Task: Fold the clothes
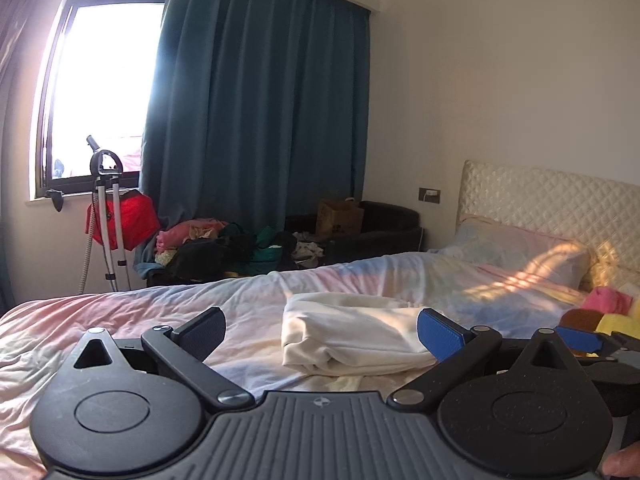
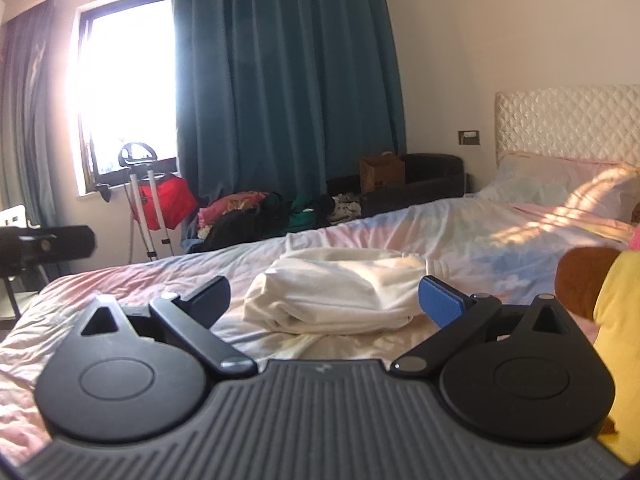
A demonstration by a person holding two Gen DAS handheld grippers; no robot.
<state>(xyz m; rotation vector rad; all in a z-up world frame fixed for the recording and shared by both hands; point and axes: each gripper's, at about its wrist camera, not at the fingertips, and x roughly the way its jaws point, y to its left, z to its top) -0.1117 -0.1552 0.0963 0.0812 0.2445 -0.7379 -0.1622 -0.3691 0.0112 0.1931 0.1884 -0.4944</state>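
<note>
- Sunlight is coming through the window [image 1: 100, 92] beside the teal curtain [image 1: 260, 112], streaking the pillow [image 1: 520, 252] and quilted headboard [image 1: 560, 200].
- Bed [image 1: 120, 320] is carrying a wrinkled pastel sheet; a cream garment [image 1: 352, 336] is lying near its middle, folded into a thick bundle with its folded edge facing the cameras.
- Left hand-held gripper [image 1: 320, 332] is hovering above the sheet, jaws spread wide, grasping nothing; the garment is showing between its fingers, towards the blue right pad [image 1: 438, 330], no visible contact.
- Right hand-held gripper [image 2: 326, 300] is likewise released, jaws wide apart, empty; the garment [image 2: 332, 296] is sitting just beyond and between its fingers.
- In the left wrist view, the right hand-held gripper's blue pad is showing at the right edge, just beside the left one.
- Yellow, brown and pink items [image 2: 616, 320] are lying at the bed's right side, near the pillow.
- Clothes pile [image 1: 224, 248], red bag on a stand [image 1: 124, 220], and a brown paper bag [image 1: 340, 216] are sitting beyond the bed, under the curtain.
</note>
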